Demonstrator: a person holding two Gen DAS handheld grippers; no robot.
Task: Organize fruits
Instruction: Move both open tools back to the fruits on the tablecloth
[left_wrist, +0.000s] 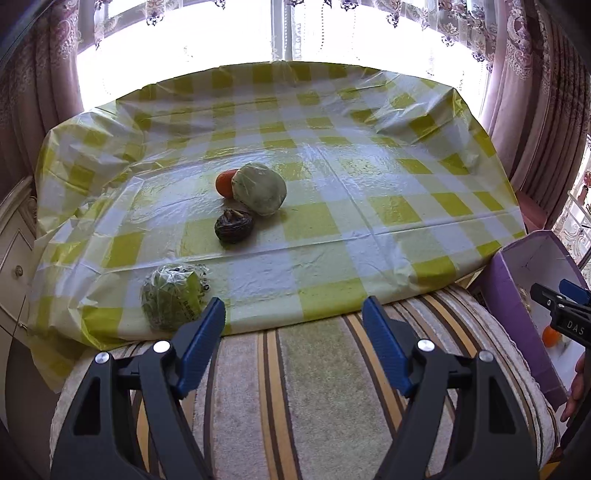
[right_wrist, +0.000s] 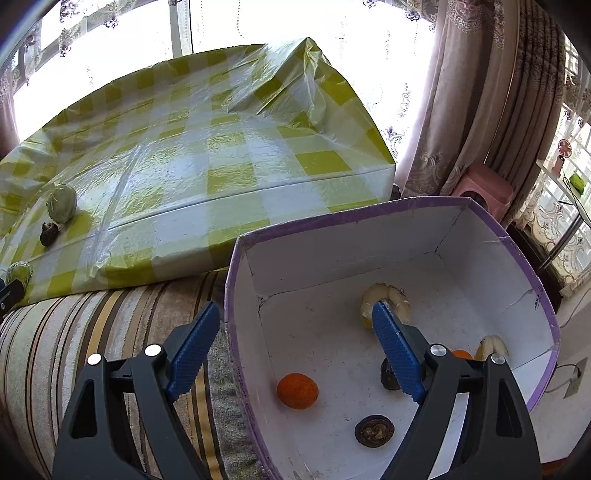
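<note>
On the checked tabletop (left_wrist: 332, 229) lie a wrapped cabbage (left_wrist: 259, 188), orange (left_wrist: 224, 182) and dark fruit (left_wrist: 233, 226). The left gripper (left_wrist: 293, 328) tilts down before them, spread, empty. The right gripper (right_wrist: 291, 334), spread, straddles the purple box (right_wrist: 236, 295) wall.

The left wrist camera looks down and forward along its fingers across a striped cushion (left_wrist: 295, 387) to the checked cloth (left_wrist: 332, 240), the window behind. The right wrist camera sits further right, close above the purple box (right_wrist: 369, 218), tilted downward — both views share the cloth, the box (left_wrist: 513, 314) and the cushion edge.
</note>
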